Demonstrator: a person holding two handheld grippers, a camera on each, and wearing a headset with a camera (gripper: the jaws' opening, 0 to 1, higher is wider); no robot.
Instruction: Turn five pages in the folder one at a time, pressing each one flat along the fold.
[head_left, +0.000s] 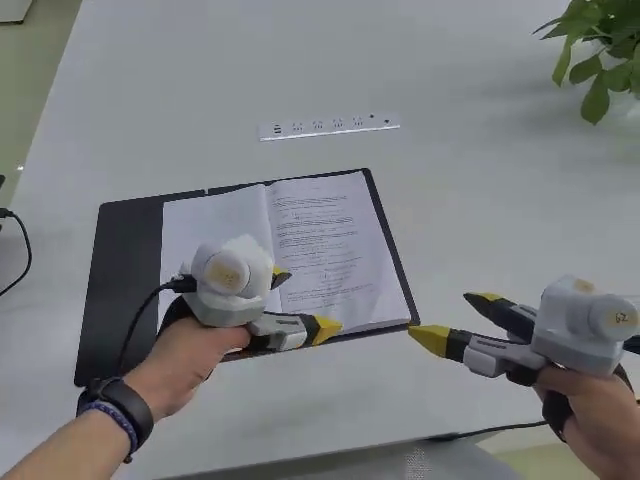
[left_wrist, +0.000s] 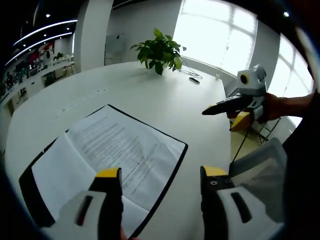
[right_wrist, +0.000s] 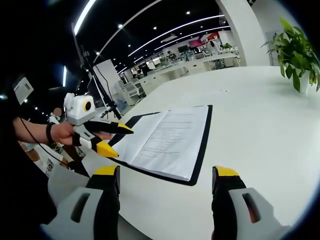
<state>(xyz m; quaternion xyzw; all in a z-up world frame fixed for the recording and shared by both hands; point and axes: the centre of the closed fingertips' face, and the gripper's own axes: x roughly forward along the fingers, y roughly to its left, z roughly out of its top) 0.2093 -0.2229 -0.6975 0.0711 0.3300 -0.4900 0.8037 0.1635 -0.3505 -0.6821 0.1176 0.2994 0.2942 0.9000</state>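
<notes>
- My left gripper (head_left: 303, 302) sits at 7 o'clock in the head view. Its jaws are spread wide with nothing between them, over the near edge of the folder (head_left: 125, 280).
- Whether its lower jaw touches the paper, I cannot tell.
- My right gripper (head_left: 443, 316) is at 4 o'clock, also wide open and empty. It is off the folder's near right corner, tips aimed toward 9 o'clock, and part of my hand is cut off by the frame.
- The folder lies open on the white table (head_left: 480, 200). Its long axis runs roughly from 9 to 3 o'clock, and the fold runs from 12 to 6, leaning slightly.
- The printed page (head_left: 335, 250) lies right of the fold and a paler page (head_left: 210, 225) left of it. The print is too small to read.
- My left gripper and hand hide the lower end of the fold.
- A power strip (head_left: 328, 126) lies beyond the folder at 12 o'clock.
- A leafy plant (head_left: 600, 50) stands at 2 o'clock, cut off by the frame.
</notes>
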